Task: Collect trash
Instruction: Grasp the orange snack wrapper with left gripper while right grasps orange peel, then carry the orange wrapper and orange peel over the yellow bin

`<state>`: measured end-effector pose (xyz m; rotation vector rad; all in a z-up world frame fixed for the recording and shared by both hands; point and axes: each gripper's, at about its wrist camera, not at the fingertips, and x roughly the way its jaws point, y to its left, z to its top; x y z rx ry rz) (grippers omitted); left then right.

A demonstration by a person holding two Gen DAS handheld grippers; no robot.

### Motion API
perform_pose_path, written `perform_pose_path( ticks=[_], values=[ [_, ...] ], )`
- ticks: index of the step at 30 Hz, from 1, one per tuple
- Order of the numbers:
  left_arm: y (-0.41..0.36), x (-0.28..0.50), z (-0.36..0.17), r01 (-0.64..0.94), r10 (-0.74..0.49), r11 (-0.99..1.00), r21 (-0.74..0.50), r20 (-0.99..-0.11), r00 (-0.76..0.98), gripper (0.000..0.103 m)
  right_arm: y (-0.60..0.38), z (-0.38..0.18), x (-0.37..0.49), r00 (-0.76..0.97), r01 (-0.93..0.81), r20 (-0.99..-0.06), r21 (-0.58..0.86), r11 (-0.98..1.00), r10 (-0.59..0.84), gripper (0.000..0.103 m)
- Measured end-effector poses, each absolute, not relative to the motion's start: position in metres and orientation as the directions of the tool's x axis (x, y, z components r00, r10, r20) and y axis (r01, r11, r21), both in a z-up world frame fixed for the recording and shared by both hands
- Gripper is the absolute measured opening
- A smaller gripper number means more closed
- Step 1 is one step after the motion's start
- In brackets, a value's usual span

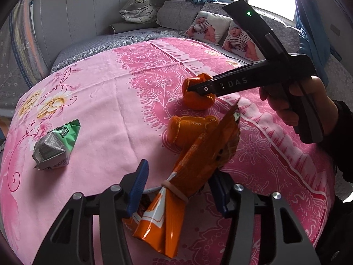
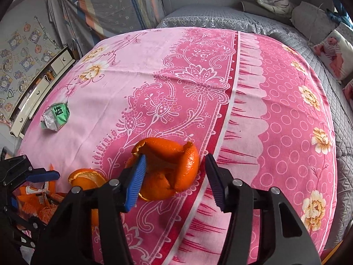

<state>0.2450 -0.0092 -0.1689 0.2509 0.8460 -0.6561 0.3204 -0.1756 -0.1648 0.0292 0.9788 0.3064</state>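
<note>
An orange snack wrapper (image 1: 198,161) tied with a rubber band lies on the pink bedspread between the wide-apart fingers of my left gripper (image 1: 178,190), which is open around it. An orange peel (image 1: 189,130) lies just beyond it. A second orange peel (image 2: 174,170) sits between the open fingers of my right gripper (image 2: 176,178); the left blue pad (image 2: 136,181) is against it, the right pad apart. This peel also shows in the left wrist view (image 1: 196,99) with the right gripper's tip at it. A crumpled green and silver carton (image 1: 55,145) lies far left, also in the right wrist view (image 2: 56,116).
The pink flowered bedspread (image 2: 275,101) covers a grey quilted bed (image 1: 92,46). Baby-print pillows (image 1: 211,26) and a plush tiger (image 1: 139,8) lie at the head. A white drawer unit (image 2: 42,86) stands beside the bed. The person's hand (image 1: 293,101) holds the right gripper.
</note>
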Motion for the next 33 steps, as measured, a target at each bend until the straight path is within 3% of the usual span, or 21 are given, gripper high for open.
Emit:
perform_pose_path(
  ticks=[4, 5, 11, 33],
  values=[
    [-0.013, 0.242, -0.168, 0.641, -0.435, 0.766, -0.038, -0.765, 0.475, 0.036, -0.173, -0.163, 0.318, 0.519, -0.256, -0.810, 0.156, 0.954, 0.272, 0.036],
    [-0.013, 0.241, -0.168, 0.642, -0.432, 0.766, -0.032, -0.765, 0.478, 0.034, -0.172, -0.162, 0.318, 0.524, -0.254, -0.810, 0.149, 0.956, 0.265, 0.031],
    [-0.014, 0.241, -0.166, 0.621, -0.415, 0.783, -0.021, -0.762, 0.497, 0.026, -0.175, -0.161, 0.316, 0.543, -0.238, -0.802, 0.137, 0.962, 0.249, 0.021],
    [0.014, 0.209, -0.114, 0.490, -0.396, 0.869, -0.069, -0.690, 0.606, 0.024, -0.208, -0.108, 0.256, 0.657, -0.192, -0.716, 0.145, 0.971, 0.237, 0.020]
  ],
)
